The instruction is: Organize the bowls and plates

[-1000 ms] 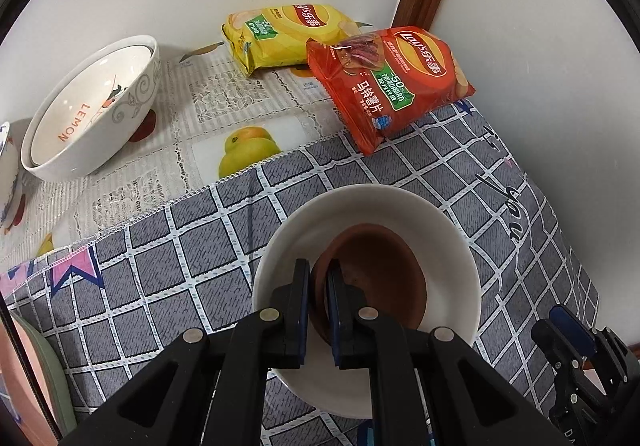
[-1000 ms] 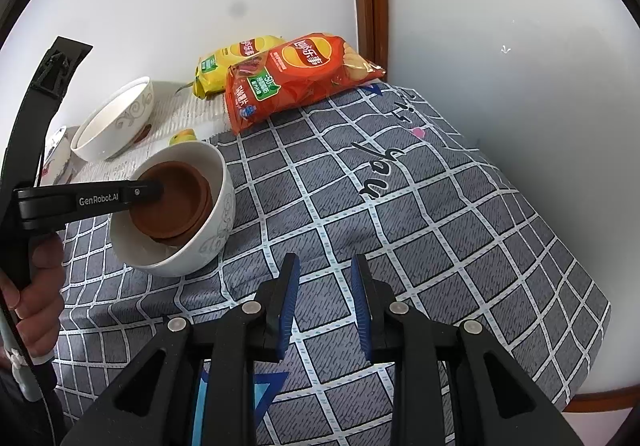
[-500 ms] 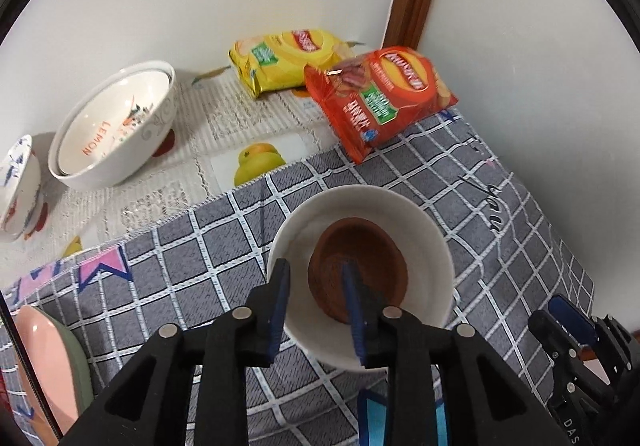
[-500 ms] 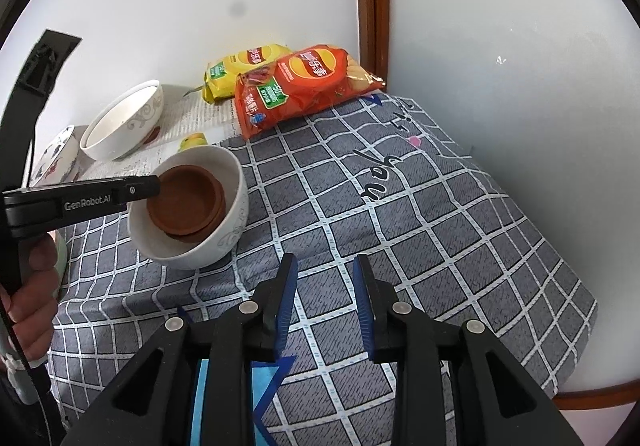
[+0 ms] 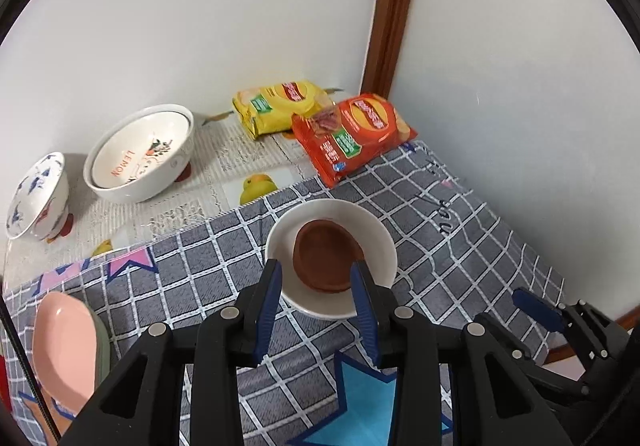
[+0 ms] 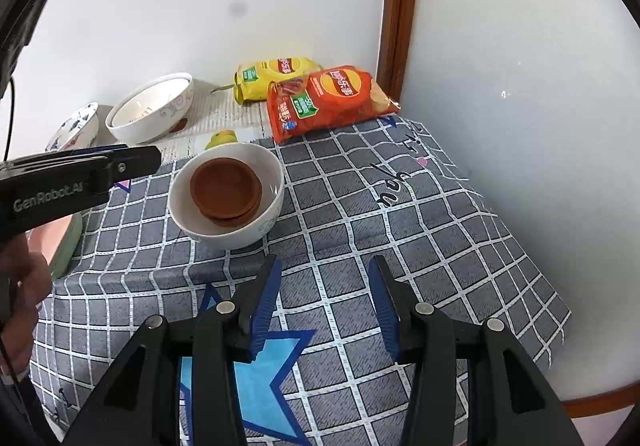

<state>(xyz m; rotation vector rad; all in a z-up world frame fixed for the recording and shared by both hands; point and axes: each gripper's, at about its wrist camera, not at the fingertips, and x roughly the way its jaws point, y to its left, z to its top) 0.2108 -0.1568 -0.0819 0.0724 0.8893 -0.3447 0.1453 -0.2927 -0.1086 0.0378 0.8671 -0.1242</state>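
Observation:
A white bowl (image 5: 376, 230) stands on the grey checked cloth with brown bowls (image 5: 326, 260) nested inside; it also shows in the right wrist view (image 6: 256, 226) with the brown bowls (image 6: 226, 186). My left gripper (image 5: 318, 286) is open and empty, above and just in front of the bowl. My right gripper (image 6: 324, 286) is open and empty over the cloth, to the right of the bowl. A large white LEMON bowl (image 5: 140, 154) and a blue-patterned bowl (image 5: 36, 202) stand at the back left. A pink plate on a green one (image 5: 64, 350) lies at the left edge.
A yellow chip bag (image 5: 280, 106) and an orange chip bag (image 5: 352, 134) lie in the back corner by a wooden post (image 5: 390, 6). Walls close in behind and on the right. The table's right edge (image 6: 560, 338) is near.
My left gripper let go of the brown bowl, opened and drew back and up from the white bowl. My right gripper opened wider. More of the table's left side came into view.

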